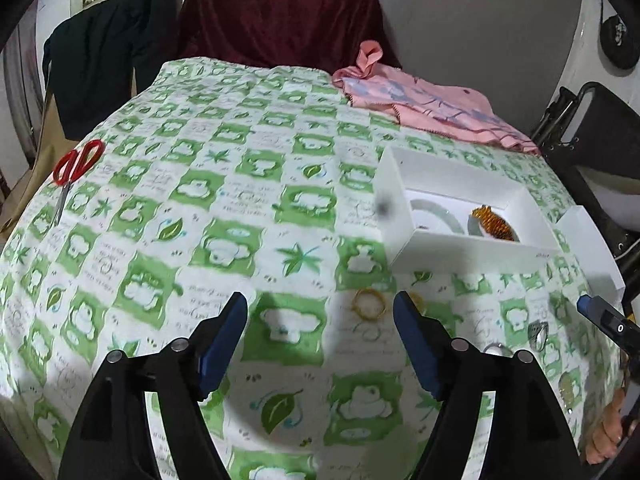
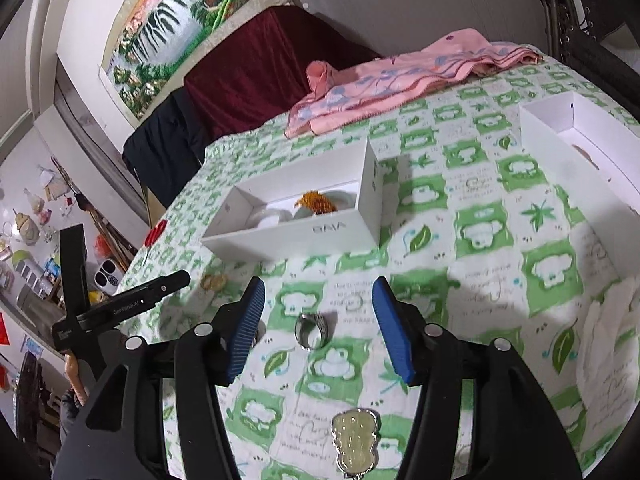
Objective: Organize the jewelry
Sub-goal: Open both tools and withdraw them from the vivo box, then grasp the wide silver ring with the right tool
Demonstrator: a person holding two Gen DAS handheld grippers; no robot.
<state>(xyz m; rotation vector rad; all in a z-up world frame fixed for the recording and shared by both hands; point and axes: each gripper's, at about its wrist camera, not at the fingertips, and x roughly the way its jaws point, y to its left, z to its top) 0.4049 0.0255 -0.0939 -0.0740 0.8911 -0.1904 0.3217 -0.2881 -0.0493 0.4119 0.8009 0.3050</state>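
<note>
Bare cloth (image 1: 224, 208) lies left of the white box (image 1: 460, 248), whose walls block the right.

the tablecloth (image 2: 484, 208) looked like soft matt printed cloth; the white box (image 2: 304, 228) smooth matt card; the ring (image 2: 313, 330) shiny metal; the pendant (image 2: 354, 442) glossy, metal-rimmed.

My left gripper (image 1: 321, 346) shows black plastic arms, silver round screws, blue ribbed pads (image 1: 222, 344). My right gripper (image 2: 319, 330) looks identical.
</note>
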